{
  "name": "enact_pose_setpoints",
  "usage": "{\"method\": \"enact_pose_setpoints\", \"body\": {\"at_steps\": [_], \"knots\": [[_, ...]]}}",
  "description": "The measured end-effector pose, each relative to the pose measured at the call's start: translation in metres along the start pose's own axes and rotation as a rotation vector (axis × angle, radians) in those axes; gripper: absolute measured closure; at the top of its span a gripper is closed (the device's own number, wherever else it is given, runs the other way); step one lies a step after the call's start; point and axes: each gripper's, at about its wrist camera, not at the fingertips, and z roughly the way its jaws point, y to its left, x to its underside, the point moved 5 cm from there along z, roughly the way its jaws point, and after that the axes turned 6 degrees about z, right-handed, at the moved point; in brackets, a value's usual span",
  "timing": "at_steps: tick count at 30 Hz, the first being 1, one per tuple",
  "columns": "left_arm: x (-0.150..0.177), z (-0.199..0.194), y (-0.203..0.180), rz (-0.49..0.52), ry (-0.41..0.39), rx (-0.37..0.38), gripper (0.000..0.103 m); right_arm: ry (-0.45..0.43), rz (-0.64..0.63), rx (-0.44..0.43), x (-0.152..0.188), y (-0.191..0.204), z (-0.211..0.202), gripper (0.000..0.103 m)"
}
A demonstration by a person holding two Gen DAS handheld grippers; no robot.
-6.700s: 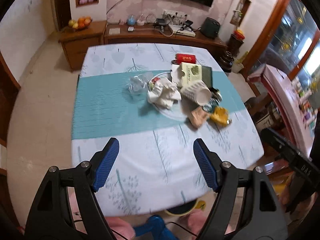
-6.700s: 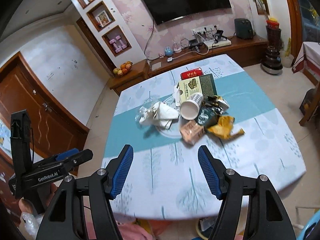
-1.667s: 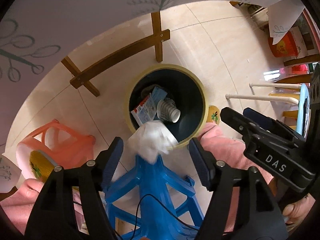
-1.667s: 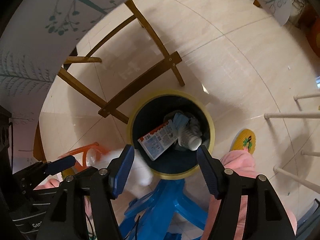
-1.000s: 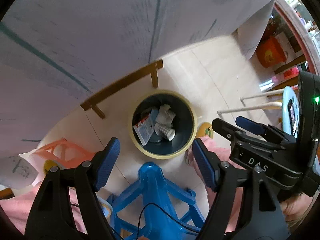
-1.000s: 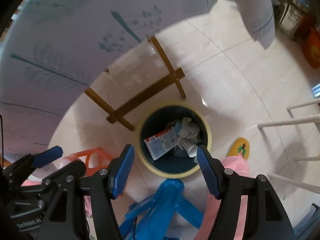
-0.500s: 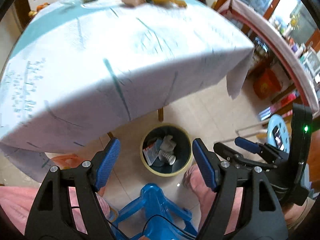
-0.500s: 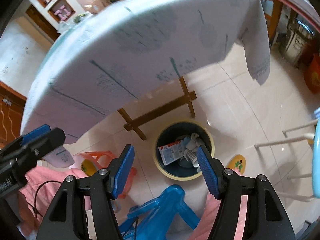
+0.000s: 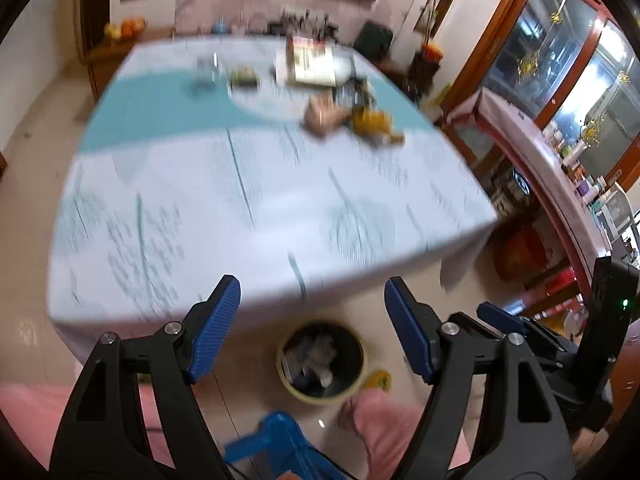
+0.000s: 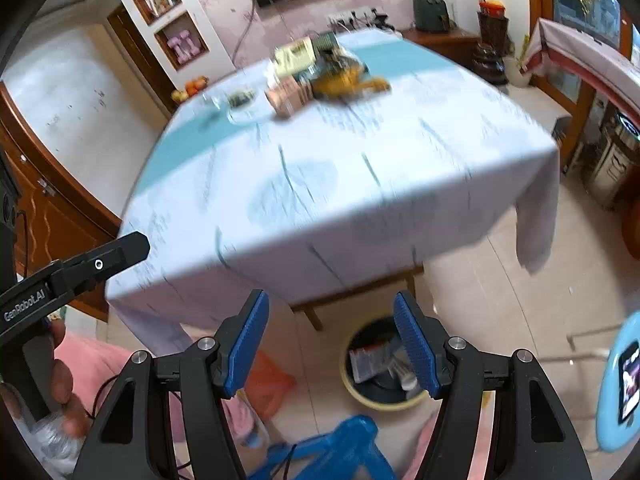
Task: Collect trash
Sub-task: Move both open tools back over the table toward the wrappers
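Note:
My left gripper (image 9: 312,312) is open and empty, held in front of the table's near edge. My right gripper (image 10: 330,330) is open and empty too. Below them on the floor stands a round yellow-rimmed trash bin (image 9: 321,361), also in the right wrist view (image 10: 376,368), with a white tissue, a paper cup and a red-and-white wrapper inside. Trash lies at the far side of the table: a yellow wrapper (image 9: 374,120) (image 10: 344,76), a brown crumpled packet (image 9: 320,114) (image 10: 288,98) and a green-and-white box (image 9: 310,62) (image 10: 298,56). Both views are motion-blurred.
The table has a white and teal cloth (image 9: 240,184) (image 10: 340,168). A glass plate (image 9: 260,96) lies on it. A blue plastic stool (image 9: 276,440) (image 10: 332,448) stands under the grippers, an orange stool (image 10: 268,376) beside it. A wooden cabinet (image 10: 44,208) is at the left.
Both grippers have risen from pointing down at the bin under the table to looking across the tabletop. The tissue that left my left gripper earlier lies in the bin.

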Motion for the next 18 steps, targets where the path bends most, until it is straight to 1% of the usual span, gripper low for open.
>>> {"method": "enact_pose_setpoints", "body": {"at_steps": [5,8,9,11,15,18], "knots": [[-0.06,-0.02,0.001,0.101,-0.11,-0.061,0.031,-0.035,0.014,-0.026,-0.056,0.012,-0.011,0.037],[-0.095,-0.021,-0.006,0.162,-0.136,-0.076,0.031,-0.065,0.027,-0.038,-0.093,0.018,-0.014,0.037],[-0.104,-0.02,-0.009,0.182,-0.134,-0.075,0.031,-0.077,0.03,-0.042,-0.107,0.02,-0.015,0.037],[-0.123,-0.011,-0.015,0.237,-0.103,-0.07,0.031,-0.088,0.037,-0.05,-0.132,0.024,-0.014,0.037],[-0.154,0.015,-0.024,0.288,-0.063,-0.074,0.031,-0.082,0.072,-0.081,-0.176,0.029,0.001,0.037],[-0.171,0.046,-0.03,0.313,-0.014,-0.036,0.031,-0.063,0.102,-0.097,-0.201,0.031,0.021,0.037]]}}
